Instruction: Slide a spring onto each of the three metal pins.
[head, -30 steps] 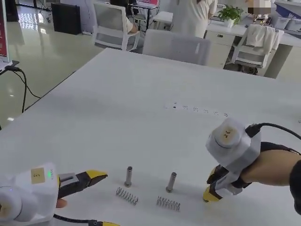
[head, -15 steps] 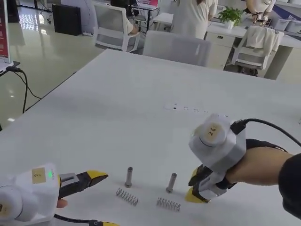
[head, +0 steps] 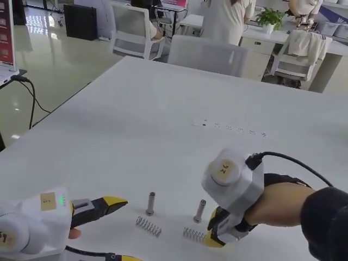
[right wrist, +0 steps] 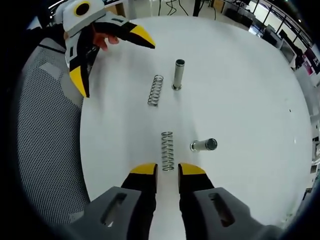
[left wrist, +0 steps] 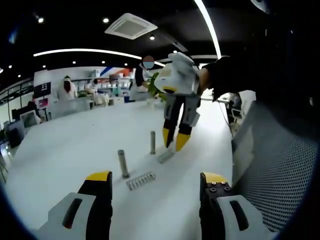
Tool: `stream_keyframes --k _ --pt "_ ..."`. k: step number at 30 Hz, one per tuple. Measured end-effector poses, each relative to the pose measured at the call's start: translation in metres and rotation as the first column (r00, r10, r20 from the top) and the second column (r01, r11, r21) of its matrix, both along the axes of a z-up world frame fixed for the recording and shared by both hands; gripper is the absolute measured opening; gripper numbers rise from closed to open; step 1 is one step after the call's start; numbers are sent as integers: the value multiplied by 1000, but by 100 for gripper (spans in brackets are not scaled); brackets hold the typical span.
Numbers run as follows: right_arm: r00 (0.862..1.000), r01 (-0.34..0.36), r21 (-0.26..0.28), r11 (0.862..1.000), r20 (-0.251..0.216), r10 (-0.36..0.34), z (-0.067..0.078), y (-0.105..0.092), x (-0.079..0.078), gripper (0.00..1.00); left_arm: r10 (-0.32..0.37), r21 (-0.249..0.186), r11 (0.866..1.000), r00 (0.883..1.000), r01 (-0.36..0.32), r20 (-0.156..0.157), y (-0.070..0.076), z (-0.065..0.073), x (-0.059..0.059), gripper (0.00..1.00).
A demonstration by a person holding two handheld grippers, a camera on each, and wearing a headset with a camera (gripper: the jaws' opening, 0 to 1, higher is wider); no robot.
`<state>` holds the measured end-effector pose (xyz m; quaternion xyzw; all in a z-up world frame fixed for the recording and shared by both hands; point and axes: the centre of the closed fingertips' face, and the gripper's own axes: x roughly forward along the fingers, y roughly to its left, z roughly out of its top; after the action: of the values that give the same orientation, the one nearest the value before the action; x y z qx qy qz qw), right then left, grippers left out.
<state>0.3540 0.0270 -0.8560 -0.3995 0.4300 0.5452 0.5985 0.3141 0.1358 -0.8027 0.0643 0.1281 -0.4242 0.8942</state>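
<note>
Right gripper view, coiled spring (right wrist: 167, 147) before narrowly parted right hand-held gripper (right wrist: 167, 169) — left hand-held gripper (left wrist: 156, 176) wide

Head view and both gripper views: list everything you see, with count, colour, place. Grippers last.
table: one, white, under everything.
pins: two, grey metal, upright near the front edge.
springs: two, silver, flat, one before each pin.
chairs: three, pale, past the far edge.
mesh chair: one, black, at the near edge.
plant: one, green, far desk.
people: at least two, pale clothes, background.
left gripper: one, white, yellow tips, jaws wide apart, off the parts.
right gripper: one, same colours, jaws slightly apart astride one spring's end.
</note>
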Motion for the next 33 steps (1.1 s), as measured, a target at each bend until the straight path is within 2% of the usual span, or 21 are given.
stream_keyframes --k 14,20,24,29,33 --pt "1000 2 -33 999 -15 -3 -13 0 -3 12 7 -1 1000 1000 -7 0 3 -1 -1 67" --pt "1000 -8 -42 999 10 9 -13 1 0 8 9 -3 1000 1000 -9 -2 4 -2 -1 67" --pt "1000 -6 -45 999 10 6 -13 1 0 8 7 -3 1000 1000 -7 -1 4 -2 -1 67" --pt "1000 -5 -46 999 13 6 -11 0 -1 8 4 -3 1000 1000 -4 0 4 -1 -1 67" --pt "1000 5 -28 1000 -10 -5 1 1 -4 8 -4 -1 1000 1000 4 0 3 0 -2 66"
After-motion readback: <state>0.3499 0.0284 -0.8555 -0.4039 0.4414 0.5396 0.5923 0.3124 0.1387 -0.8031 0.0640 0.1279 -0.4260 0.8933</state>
